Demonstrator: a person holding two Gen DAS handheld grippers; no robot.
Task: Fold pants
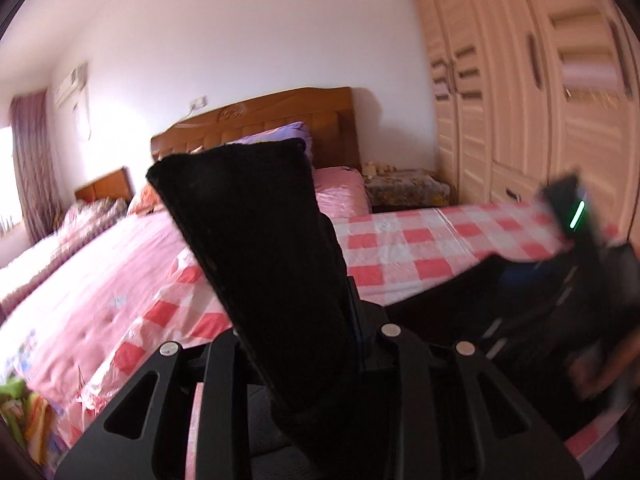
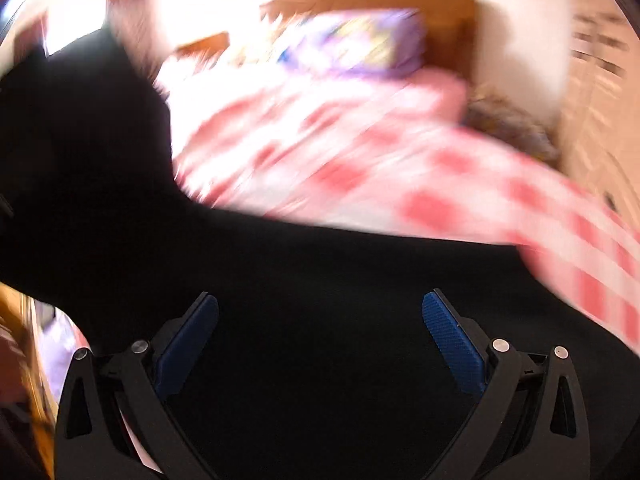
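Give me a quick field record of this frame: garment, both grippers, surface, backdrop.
garment: black pants, one end lifted upright in the left view, the rest spread low across the right view
left gripper: shut on pants, fabric clamped between the fingers
right gripper: open, blue fingers wide apart over the black fabric, no grip
surface: bed with red-and-white checked sheet
backdrop: wooden headboard, purple pillow, wardrobe to the right
image quality: right view motion-blurred
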